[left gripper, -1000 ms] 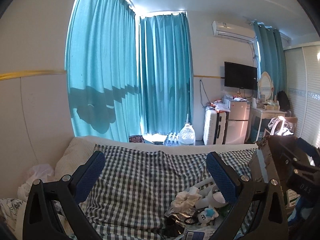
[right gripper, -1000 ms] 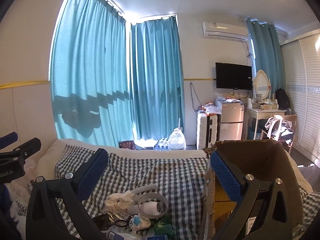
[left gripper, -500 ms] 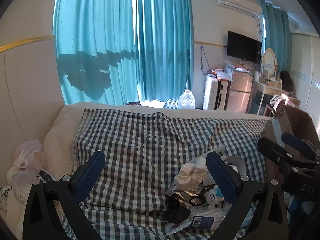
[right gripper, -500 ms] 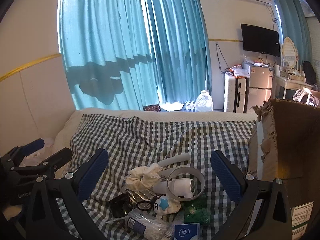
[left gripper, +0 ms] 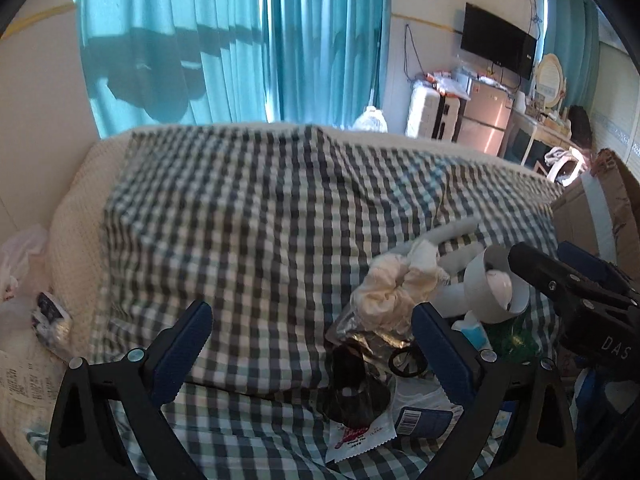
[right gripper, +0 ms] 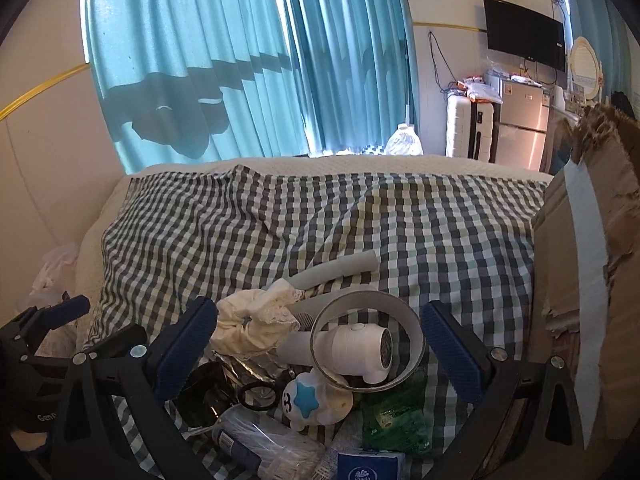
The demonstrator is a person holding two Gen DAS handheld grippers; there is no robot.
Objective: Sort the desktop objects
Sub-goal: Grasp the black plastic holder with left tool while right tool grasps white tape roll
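Observation:
A pile of small objects lies on a checked cloth (right gripper: pixel 280 216): a cream scrunchie (right gripper: pixel 256 322), a grey ring (right gripper: pixel 416 336) around a white cylinder part (right gripper: pixel 352 350), a grey tube (right gripper: pixel 340 268), a white toy with a blue star (right gripper: pixel 316 398), a green packet (right gripper: pixel 394 414), a clear wrapped bottle (right gripper: pixel 260 444) and black items (left gripper: pixel 352 380). My right gripper (right gripper: pixel 320 348) is open above the pile, empty. My left gripper (left gripper: pixel 316 348) is open and empty, over the pile's left part. A brown cardboard box (right gripper: pixel 588 280) stands at the right.
A white snack wrapper (left gripper: pixel 356 436) and a blue barcoded pack (left gripper: pixel 420 420) lie at the pile's near edge. Plastic bags (left gripper: pixel 20 276) sit left of the bed. Teal curtains (right gripper: pixel 248 60), a suitcase (right gripper: pixel 468 124), a fridge (right gripper: pixel 520 120) and a TV (right gripper: pixel 524 32) stand far behind.
Both grippers have tilted down and come closer to the bed, so the pile of objects now fills the lower views. Both have stayed open.

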